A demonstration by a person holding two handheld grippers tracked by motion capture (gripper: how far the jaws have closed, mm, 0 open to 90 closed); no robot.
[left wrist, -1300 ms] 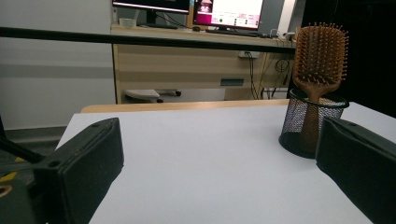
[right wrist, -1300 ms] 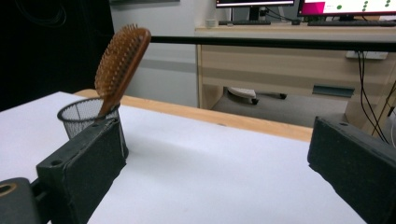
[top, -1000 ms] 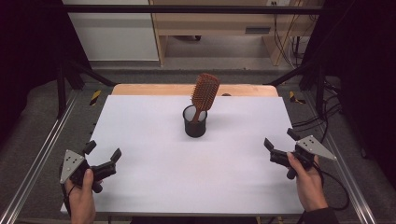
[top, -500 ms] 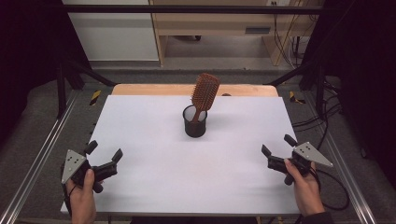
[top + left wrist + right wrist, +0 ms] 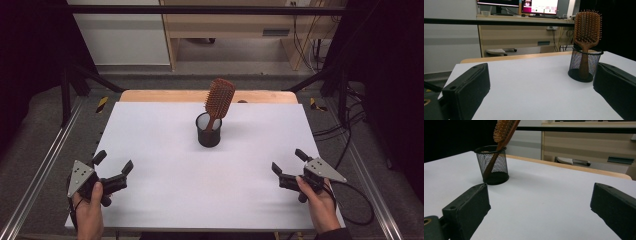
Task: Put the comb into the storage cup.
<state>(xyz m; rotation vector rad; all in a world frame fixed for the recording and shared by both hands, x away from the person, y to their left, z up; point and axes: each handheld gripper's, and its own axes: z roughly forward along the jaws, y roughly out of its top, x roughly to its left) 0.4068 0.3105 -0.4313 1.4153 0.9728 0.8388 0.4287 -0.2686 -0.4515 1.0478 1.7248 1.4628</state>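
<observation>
— Standing handle-down in the cup (image 5: 209,131), the brush (image 5: 218,100) is found at the middle of the table (image 5: 150,130), toward the far side. Its long axis is tilted: the handle is buried in the mesh and the bristled head is leaned up and to the right, above the rim.

— How are the grippers placed?

— Both are held low at the near edge. The left gripper (image 5: 113,169) is kept at the near left corner, the right gripper (image 5: 289,163) at the near right. Both sets of jaws are spread wide, and nothing is held between either pair.

— Which way is the brush from each?

— From the left gripper it is seen far and to the right; in the left gripper view the brush (image 5: 587,27) and cup (image 5: 585,64) are placed just inside the right jaw. From the right gripper it is seen far and to the left, past the left jaw, with the cup (image 5: 492,165) well apart from the jaws.

— Which hand is nearer?

— Neither can clearly be called nearer; the two gaps look about alike in the high view. The head is leaned toward the right, so the right gripper is judged a little better placed for a grasp on it.
</observation>
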